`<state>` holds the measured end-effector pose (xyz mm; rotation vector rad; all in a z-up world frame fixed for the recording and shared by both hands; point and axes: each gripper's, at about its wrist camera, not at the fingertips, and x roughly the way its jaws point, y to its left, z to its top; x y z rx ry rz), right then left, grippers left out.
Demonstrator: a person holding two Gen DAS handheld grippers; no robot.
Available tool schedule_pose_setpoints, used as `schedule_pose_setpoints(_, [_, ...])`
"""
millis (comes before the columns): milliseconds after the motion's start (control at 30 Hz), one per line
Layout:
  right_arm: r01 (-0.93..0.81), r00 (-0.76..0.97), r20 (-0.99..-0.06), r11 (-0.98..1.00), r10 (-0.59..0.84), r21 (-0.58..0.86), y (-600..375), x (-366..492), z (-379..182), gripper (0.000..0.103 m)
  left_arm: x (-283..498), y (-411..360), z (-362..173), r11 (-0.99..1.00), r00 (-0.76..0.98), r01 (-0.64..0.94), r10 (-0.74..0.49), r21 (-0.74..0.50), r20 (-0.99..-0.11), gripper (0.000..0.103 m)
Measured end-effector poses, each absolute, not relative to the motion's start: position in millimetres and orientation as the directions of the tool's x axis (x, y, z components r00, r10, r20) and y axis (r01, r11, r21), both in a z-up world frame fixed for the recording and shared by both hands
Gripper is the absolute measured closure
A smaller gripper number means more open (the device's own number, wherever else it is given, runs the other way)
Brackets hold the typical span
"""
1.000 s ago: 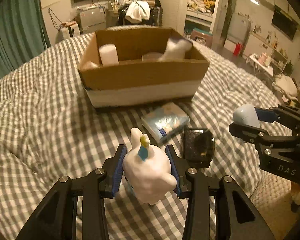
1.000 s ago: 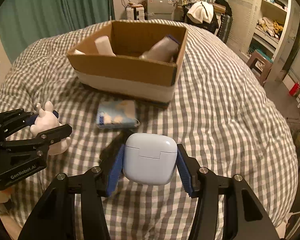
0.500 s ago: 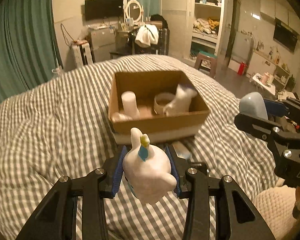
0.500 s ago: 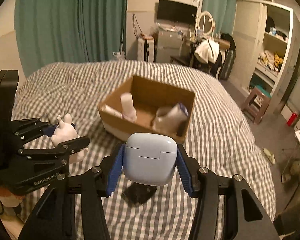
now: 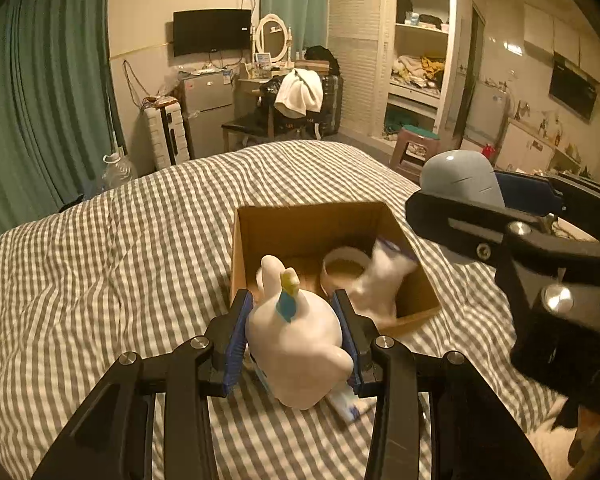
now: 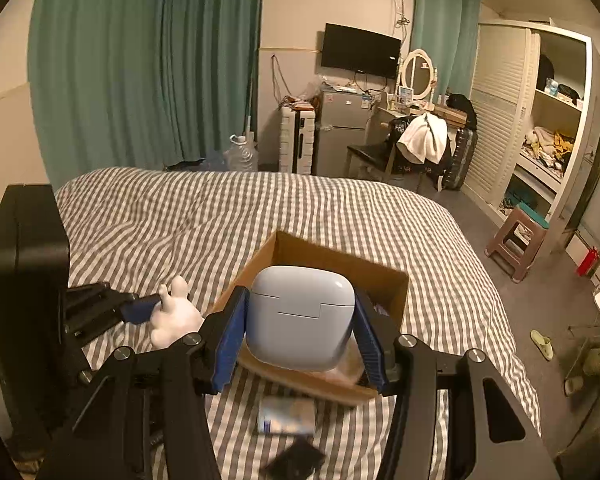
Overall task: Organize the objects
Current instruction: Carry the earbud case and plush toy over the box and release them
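My left gripper [image 5: 296, 336] is shut on a white toy figure [image 5: 296, 344] with a yellow and blue tuft, held in the air above the bed, near the front left of an open cardboard box [image 5: 268, 224]. My right gripper [image 6: 300, 328] is shut on a pale blue earbud case [image 6: 300, 316], held above the box [image 6: 340, 260]. The case [image 5: 460, 178] and the right gripper also show at the right of the left wrist view. The toy [image 6: 176, 316] shows at the left of the right wrist view. The box holds a white roll [image 5: 346, 266] and a white bottle [image 5: 384, 276].
The box sits on a grey and white checked bed cover [image 5: 100, 260]. A tissue pack [image 6: 286, 416] and a small black object [image 6: 296, 462] lie on the cover in front of the box. A black block [image 6: 24, 264] stands at the left. A stool [image 6: 516, 236] and shelves stand beyond the bed.
Both grippers have risen high above the bed with their loads and moved towards the box. The box now lies under and just ahead of the held objects.
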<state>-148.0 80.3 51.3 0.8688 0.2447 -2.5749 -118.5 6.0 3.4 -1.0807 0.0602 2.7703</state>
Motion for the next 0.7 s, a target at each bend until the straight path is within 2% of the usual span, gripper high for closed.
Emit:
schedule_pose_setpoints(367, [0.355, -0.681, -0.673, -0.934, -0.288, 0.040, 75.8, -250.1, 32.4, 0.052, -207.4, -10.5, -16.7, -0.980, -0.693, -0.184, 0.181, -0.072, -0.698, 0.062])
schedule_pose_setpoints(533, [0.317, -0.638, -0.726, -0.947, -0.258, 0.058, 73.3, -296.2, 1.4, 0.052, -235.8, -11.0, -39.1, -0.981, -0.669, -0.184, 0.169, -0.059, -0.724, 0.062])
schedule_pose_setpoints(700, [0.292, -0.595, -0.774, -0.955, -0.216, 0.042, 72.5, -321.1, -35.5, 0.052, -247.7, -12.0, -59.9, -0.974, -0.633, -0.202, 0.206, -0.097, -0.746, 0.062])
